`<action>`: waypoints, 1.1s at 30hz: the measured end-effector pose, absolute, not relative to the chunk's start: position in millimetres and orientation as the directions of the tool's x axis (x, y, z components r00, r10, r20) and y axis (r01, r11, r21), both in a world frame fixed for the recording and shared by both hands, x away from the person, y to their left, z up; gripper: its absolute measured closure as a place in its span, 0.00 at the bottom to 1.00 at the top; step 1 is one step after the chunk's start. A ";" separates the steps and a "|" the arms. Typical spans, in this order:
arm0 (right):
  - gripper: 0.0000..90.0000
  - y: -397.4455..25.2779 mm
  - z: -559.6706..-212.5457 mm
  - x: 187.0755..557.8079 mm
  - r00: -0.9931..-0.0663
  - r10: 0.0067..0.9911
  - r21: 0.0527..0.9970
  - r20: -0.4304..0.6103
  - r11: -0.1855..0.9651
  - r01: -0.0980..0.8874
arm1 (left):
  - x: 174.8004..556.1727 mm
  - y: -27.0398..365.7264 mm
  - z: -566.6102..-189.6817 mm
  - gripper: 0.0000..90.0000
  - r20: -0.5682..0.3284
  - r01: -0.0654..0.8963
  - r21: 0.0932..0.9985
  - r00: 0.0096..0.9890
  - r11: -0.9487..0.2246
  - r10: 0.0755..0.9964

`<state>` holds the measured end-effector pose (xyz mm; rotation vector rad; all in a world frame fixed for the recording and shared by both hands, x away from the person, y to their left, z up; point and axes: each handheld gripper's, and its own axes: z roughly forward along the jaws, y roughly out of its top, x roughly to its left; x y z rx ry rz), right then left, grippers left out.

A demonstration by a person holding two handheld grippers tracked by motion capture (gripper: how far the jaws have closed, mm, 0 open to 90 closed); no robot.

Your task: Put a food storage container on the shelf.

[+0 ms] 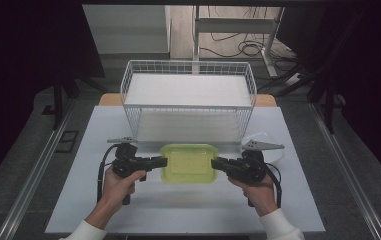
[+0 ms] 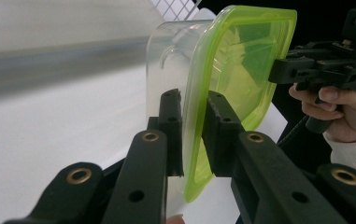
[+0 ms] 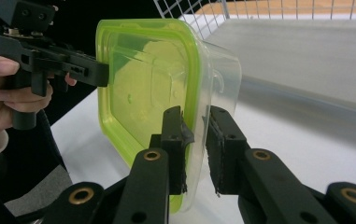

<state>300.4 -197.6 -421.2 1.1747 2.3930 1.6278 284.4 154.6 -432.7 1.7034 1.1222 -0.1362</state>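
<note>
A clear plastic container with a lime-green lid (image 1: 189, 163) sits between my two grippers, just in front of the wire basket. My left gripper (image 1: 164, 161) is shut on its left rim and my right gripper (image 1: 214, 163) on its right rim. In the left gripper view the jaws (image 2: 193, 98) pinch the green lid's edge, and the container (image 2: 241, 60) stands edge-on with the right gripper (image 2: 274, 70) on its far side. In the right gripper view the jaws (image 3: 196, 112) straddle the rim of the container (image 3: 143, 84), with the left gripper (image 3: 103, 72) at its far edge. Whether it rests on the table I cannot tell.
A white wire basket (image 1: 188, 67) with a white shelf and open front stands at the back of the white table (image 1: 128, 210), close behind the container. A person's hands hold both grippers from the near side. Cables and desk legs lie on the floor beyond.
</note>
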 end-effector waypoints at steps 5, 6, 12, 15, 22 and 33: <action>0.85 -197.5 -413.6 298.2 -0.733 0.573 0.820 0.365 0.175 0.545 | 281.2 155.7 -424.9 0.87 -0.547 0.703 0.711 0.572 -0.021 0.611; 0.85 -197.4 -412.5 298.1 -0.737 0.571 0.823 0.362 0.176 0.540 | 280.4 155.8 -423.7 0.87 -0.547 0.701 0.713 0.572 -0.018 0.611; 0.85 -195.6 -405.2 295.8 -0.754 0.559 0.836 0.344 0.183 0.517 | 278.2 158.6 -418.1 0.87 -0.538 0.687 0.726 0.580 -0.014 0.612; 0.85 -194.7 -403.1 294.9 -0.757 0.561 0.842 0.335 0.182 0.508 | 277.0 159.2 -415.2 0.87 -0.530 0.681 0.733 0.583 -0.014 0.616; 0.85 -194.0 -395.1 291.1 -0.769 0.551 0.854 0.324 0.181 0.488 | 272.5 160.8 -406.1 0.87 -0.516 0.663 0.748 0.598 -0.017 0.614; 0.86 -189.4 -371.3 299.2 -0.789 0.540 0.878 0.293 0.175 0.446 | 281.1 165.5 -382.7 0.87 -0.491 0.634 0.773 0.611 -0.013 0.620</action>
